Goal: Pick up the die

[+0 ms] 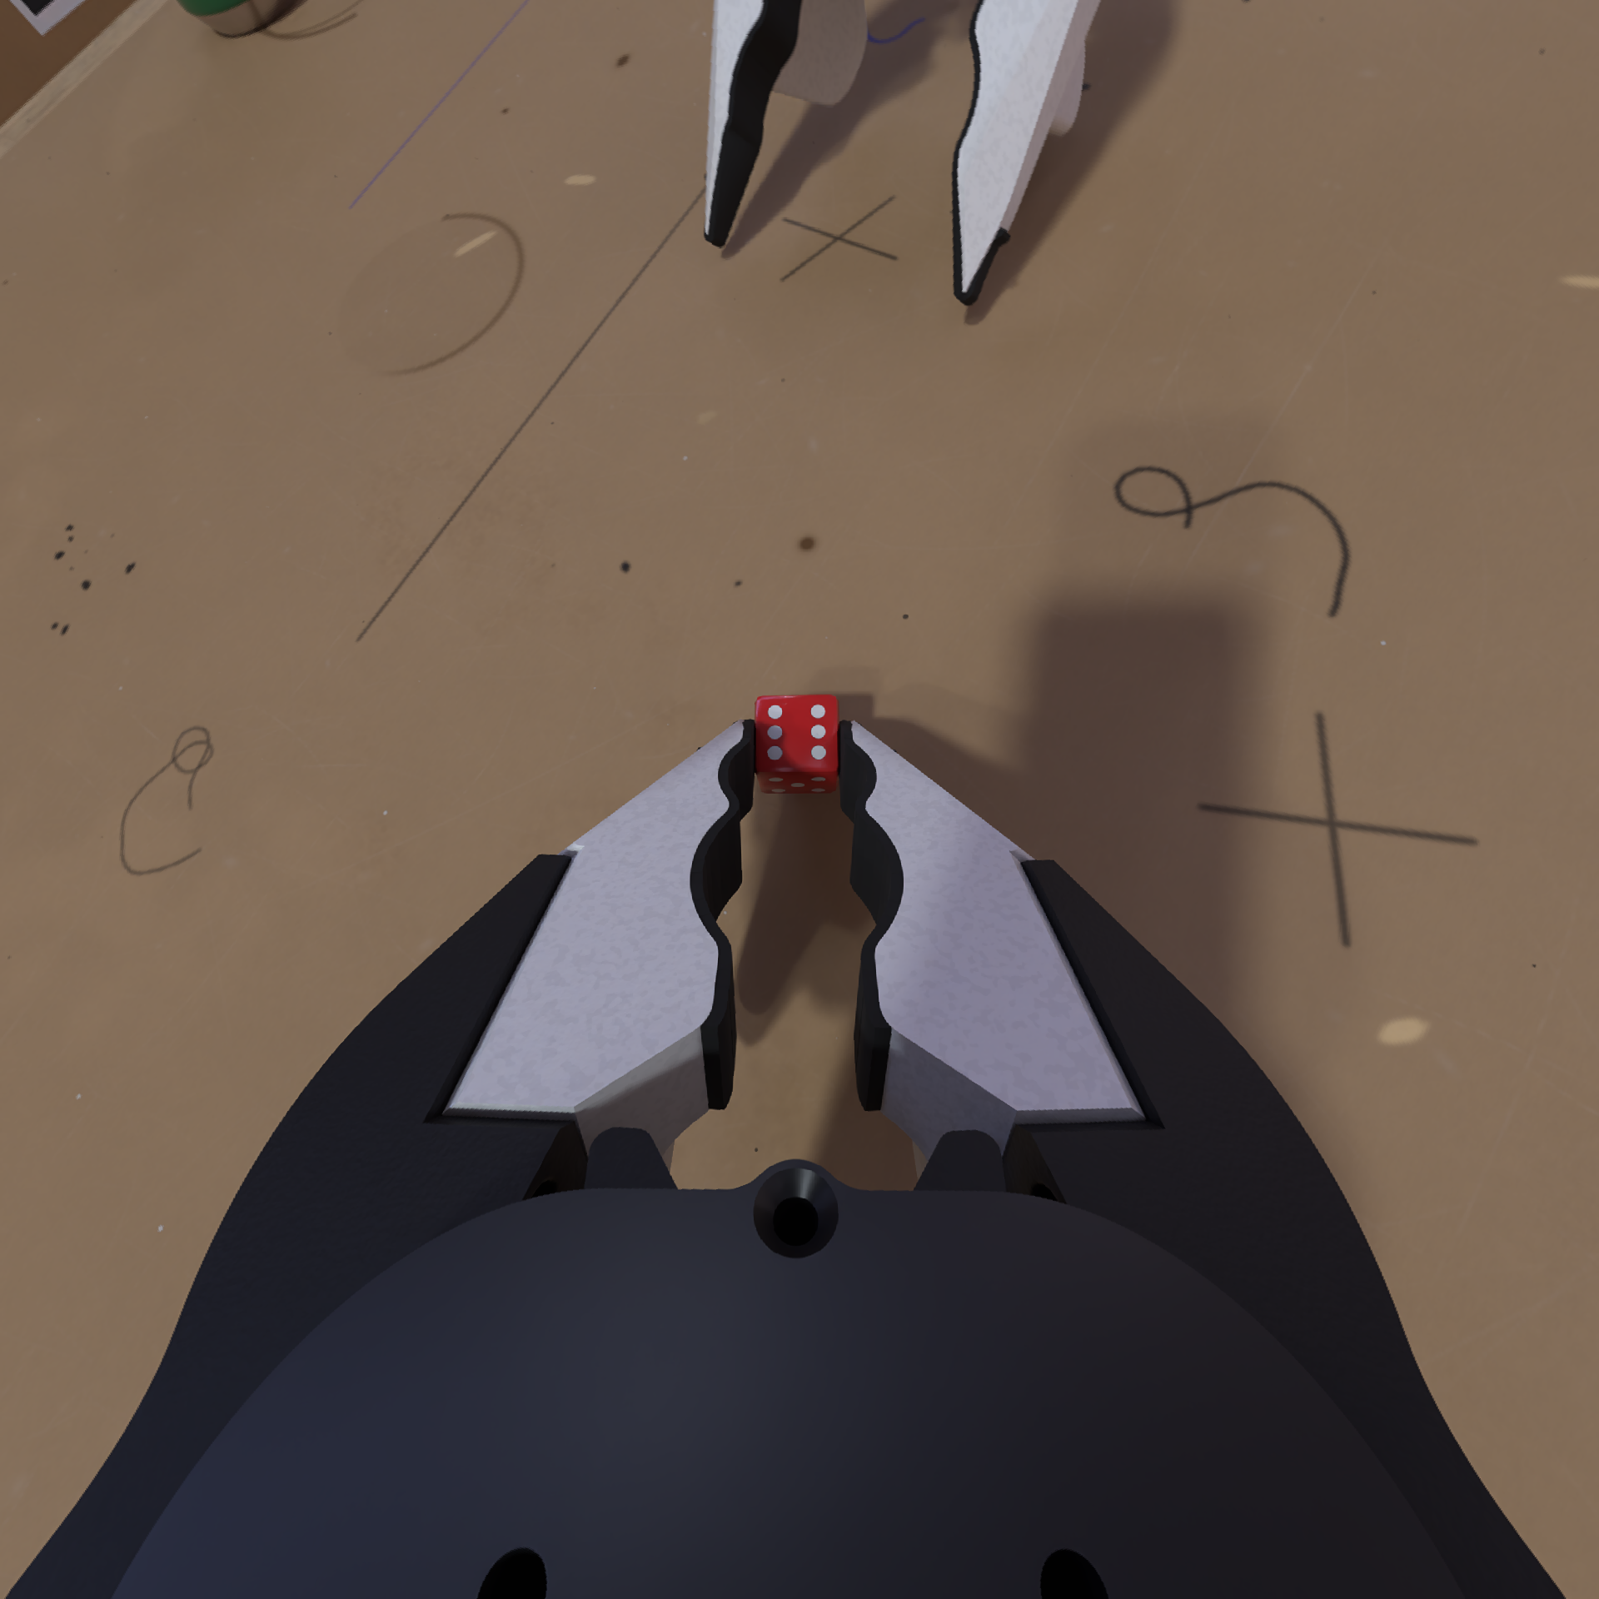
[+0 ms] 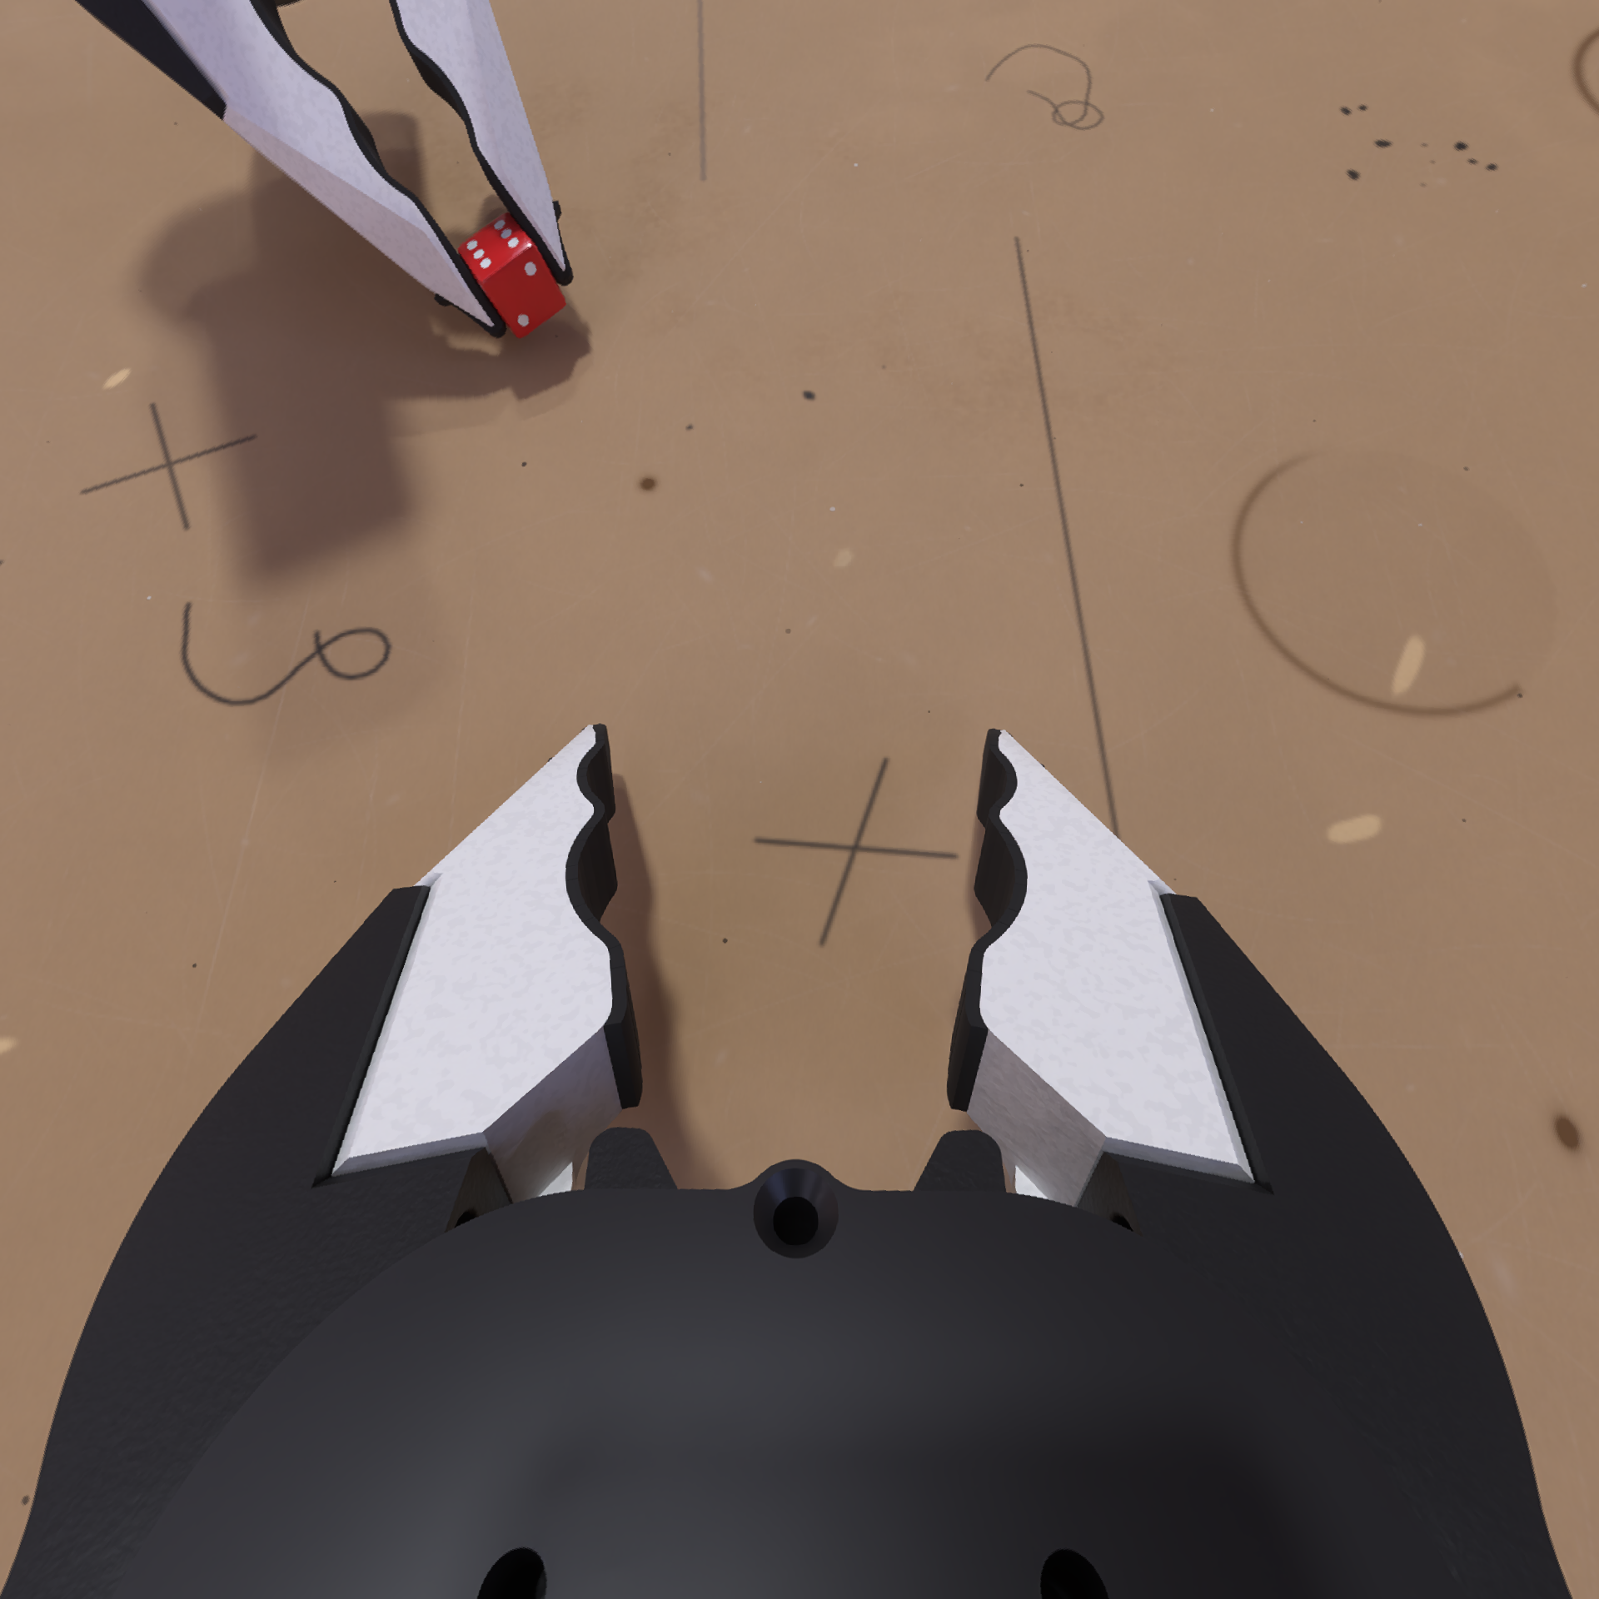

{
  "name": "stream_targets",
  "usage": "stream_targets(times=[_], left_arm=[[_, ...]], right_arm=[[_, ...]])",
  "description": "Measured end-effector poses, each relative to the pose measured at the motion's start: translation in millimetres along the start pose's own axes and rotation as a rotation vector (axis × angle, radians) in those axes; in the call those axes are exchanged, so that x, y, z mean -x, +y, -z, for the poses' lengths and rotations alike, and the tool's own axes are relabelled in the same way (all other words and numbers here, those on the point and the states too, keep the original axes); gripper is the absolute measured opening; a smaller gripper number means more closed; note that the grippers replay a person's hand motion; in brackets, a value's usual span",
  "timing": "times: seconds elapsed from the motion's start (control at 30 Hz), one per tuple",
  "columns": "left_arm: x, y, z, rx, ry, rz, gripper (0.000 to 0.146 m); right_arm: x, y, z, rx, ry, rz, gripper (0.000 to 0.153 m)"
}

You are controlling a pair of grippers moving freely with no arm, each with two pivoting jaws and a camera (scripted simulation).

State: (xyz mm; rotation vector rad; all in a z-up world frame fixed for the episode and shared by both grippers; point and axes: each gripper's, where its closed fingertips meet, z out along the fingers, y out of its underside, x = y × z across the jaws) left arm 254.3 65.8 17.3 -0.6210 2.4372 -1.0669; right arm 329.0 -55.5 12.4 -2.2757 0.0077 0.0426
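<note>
A small red die with white pips sits between the fingertips of my left gripper, which is shut on it. The die is at or just above the brown tabletop; its shadow lies right under it. In the right wrist view the same die shows at the upper left, pinched by the left gripper. My right gripper is open and empty, hovering over a pencilled cross on the table. It also shows in the left wrist view at the top.
The brown tabletop carries pencil lines, crosses, a ring stain and scribbles. A green object and the table's edge are at the far upper left of the left wrist view.
</note>
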Motion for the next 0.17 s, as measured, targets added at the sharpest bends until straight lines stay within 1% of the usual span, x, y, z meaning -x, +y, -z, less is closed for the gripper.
stream_targets(times=[0.17], left_arm=[[-5.1,2.3,-2.1,0.020,0.012,-0.043,0.019]], right_arm=[[0.1,0.1,0.1,0.000,-0.001,-0.001,0.085]])
